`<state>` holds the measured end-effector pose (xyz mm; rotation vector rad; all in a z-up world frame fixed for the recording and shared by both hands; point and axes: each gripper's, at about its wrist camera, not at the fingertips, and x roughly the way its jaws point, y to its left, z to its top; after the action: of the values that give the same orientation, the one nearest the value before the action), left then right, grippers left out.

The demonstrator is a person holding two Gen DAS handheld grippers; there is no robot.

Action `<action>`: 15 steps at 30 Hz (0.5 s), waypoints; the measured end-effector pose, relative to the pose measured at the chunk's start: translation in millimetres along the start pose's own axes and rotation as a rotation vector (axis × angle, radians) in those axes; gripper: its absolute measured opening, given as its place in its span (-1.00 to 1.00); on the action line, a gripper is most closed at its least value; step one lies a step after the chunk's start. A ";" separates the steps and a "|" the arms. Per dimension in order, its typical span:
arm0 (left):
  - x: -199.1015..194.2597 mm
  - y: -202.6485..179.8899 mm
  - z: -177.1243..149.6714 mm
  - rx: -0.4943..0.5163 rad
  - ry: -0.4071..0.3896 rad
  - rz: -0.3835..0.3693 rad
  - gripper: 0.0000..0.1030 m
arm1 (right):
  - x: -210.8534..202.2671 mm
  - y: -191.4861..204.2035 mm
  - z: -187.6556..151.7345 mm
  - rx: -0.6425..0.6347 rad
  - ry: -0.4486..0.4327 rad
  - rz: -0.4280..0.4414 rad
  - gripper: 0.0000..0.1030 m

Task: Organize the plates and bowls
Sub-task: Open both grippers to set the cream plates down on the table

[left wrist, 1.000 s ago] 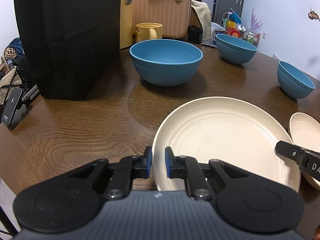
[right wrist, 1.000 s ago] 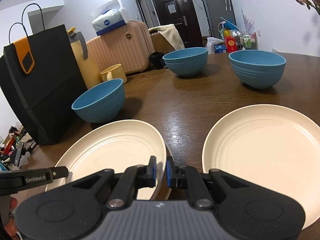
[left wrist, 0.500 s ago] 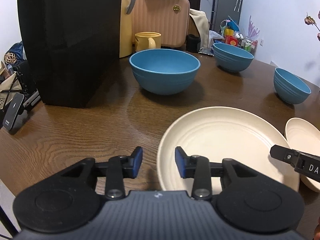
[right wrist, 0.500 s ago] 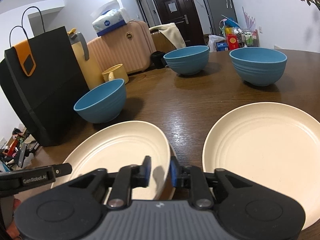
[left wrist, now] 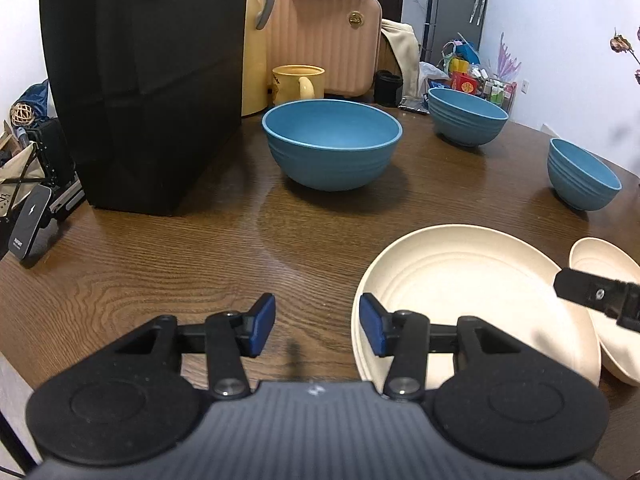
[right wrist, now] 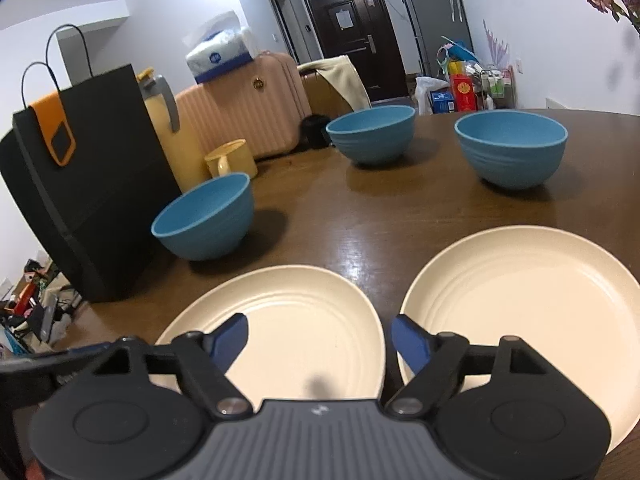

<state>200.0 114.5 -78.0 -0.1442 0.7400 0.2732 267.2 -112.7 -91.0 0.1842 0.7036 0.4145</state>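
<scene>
A cream plate [left wrist: 472, 300] [right wrist: 288, 320] lies on the brown table in front of both grippers; a second rim shows under its left edge. My left gripper [left wrist: 318, 330] is opening over bare wood, its right pad just beside the plate's left rim. My right gripper [right wrist: 320, 342] is opening wide astride the plate's right rim, pads clear of it. Another cream plate [right wrist: 520, 300] [left wrist: 604, 280] lies to the right. Three blue bowls stand farther back: a near one [left wrist: 332, 148] [right wrist: 204, 216], a far one [left wrist: 466, 122] [right wrist: 372, 132] and a right one [left wrist: 580, 176] [right wrist: 510, 148].
A tall black paper bag [left wrist: 152, 80] stands at the back left of the table [left wrist: 160, 272]. Behind it are a yellow jug [right wrist: 160, 112] and a yellow mug [left wrist: 298, 84]. A pink suitcase [left wrist: 320, 40] stands beyond the table's far edge. Clutter lies on the floor at left.
Both grippers were shut at the near plate's rim, left and right. Both have opened and let it go, the right one much wider. The hands have hardly moved.
</scene>
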 end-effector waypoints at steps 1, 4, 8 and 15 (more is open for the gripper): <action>-0.9 -0.1 0.3 -0.001 -0.001 -0.002 -0.02 | -1.5 0.1 1.4 -0.003 -0.002 -0.007 0.55; -6.6 -0.7 1.3 0.000 -0.015 -0.005 0.37 | -5.2 -3.2 3.3 0.000 -0.002 -0.026 0.63; -20.3 -2.9 3.2 -0.012 -0.054 -0.018 1.00 | -8.6 -8.9 2.2 0.005 0.010 -0.032 1.00; -36.2 -10.1 2.1 -0.020 -0.078 -0.055 1.00 | -18.0 -19.9 -6.6 0.023 0.014 -0.053 1.00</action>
<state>178.8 98.4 -51.4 -0.1712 0.6553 0.2326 256.7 -138.2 -91.4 0.1840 0.7253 0.3578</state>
